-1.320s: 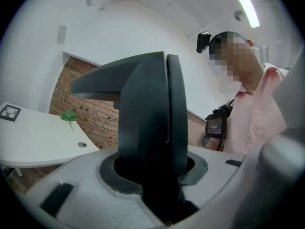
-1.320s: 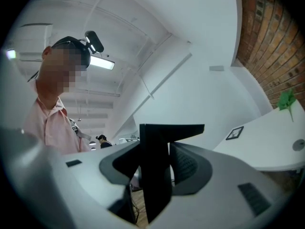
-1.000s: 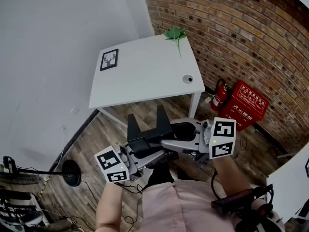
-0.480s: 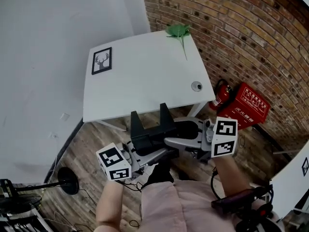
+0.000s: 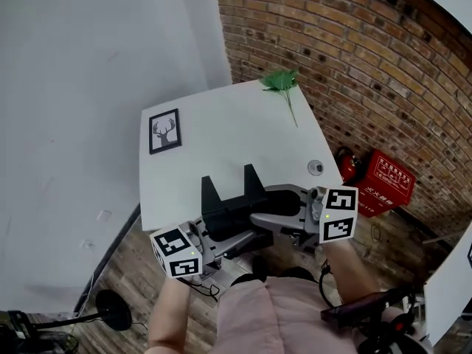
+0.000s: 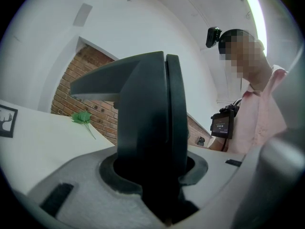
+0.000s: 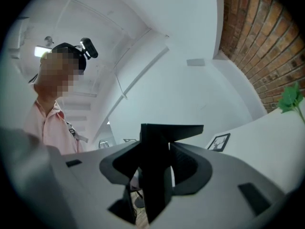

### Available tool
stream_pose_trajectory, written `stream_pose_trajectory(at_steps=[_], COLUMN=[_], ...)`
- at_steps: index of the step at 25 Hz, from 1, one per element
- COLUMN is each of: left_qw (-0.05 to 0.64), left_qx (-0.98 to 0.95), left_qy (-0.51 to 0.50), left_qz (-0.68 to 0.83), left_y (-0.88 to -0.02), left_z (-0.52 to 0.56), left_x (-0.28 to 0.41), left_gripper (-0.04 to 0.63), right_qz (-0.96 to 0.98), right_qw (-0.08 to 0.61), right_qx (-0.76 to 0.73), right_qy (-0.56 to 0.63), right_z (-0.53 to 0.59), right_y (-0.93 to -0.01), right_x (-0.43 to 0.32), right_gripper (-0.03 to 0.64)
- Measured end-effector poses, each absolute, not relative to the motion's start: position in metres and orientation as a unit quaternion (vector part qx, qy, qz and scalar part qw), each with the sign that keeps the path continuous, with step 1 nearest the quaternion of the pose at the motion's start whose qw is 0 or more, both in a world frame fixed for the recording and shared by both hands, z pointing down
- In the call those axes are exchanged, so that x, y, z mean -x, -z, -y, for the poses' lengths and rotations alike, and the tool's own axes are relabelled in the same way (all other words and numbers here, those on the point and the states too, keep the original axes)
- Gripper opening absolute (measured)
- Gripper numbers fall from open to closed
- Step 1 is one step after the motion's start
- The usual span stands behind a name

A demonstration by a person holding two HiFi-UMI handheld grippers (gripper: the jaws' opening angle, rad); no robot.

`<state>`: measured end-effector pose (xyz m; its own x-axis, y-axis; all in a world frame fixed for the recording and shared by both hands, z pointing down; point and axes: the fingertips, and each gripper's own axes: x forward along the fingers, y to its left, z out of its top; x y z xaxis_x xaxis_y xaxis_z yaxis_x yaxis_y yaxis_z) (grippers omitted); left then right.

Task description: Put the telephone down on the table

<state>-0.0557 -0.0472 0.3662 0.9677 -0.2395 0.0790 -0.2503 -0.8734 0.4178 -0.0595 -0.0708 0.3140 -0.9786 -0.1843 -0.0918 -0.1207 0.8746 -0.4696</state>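
The black telephone [image 5: 231, 203], a dark body with two upright prongs, hangs between both grippers over the near edge of the white table [image 5: 221, 135]. My left gripper [image 5: 219, 234] comes in from the left and is shut on it. The right gripper [image 5: 267, 217] comes in from the right and is shut on its other side. In the left gripper view the telephone [image 6: 147, 128] fills the gap between the grey jaws. A narrower black part of the telephone [image 7: 156, 168] sits between the jaws in the right gripper view. Its underside is hidden.
On the table lie a framed deer picture [image 5: 164, 130] at the left, a green leaf sprig [image 5: 282, 82] at the far corner and a small round fitting [image 5: 316, 167] near the right edge. A red fire-extinguisher box [image 5: 385, 184] stands by the brick wall.
Both grippers and the telephone have moved toward the table together. The telephone was over the wooden floor before and now overlaps the table's near edge. Neither grip has changed.
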Motion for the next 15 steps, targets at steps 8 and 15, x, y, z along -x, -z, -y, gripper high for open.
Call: stream_pose_trajectory(at_steps=[8, 15], left_qw=[0.219, 0.239], left_qx=[-0.969, -0.964], left_qy=[-0.013, -0.015], left_qz=[0.111, 0.113], left_y=[-0.370, -0.385], left_z=[0.080, 0.110], left_x=[0.070, 0.074], left_gripper=[0.166, 0.166], right_qz=[-0.965, -0.961], right_qw=[0.064, 0.059], right_qx=[0.095, 0.095], right_qy=[0.235, 0.254], right_z=[0.103, 0.136], right_y=[-0.318, -0.333], right_x=[0.074, 0.077], right_gripper=[0.190, 0.190])
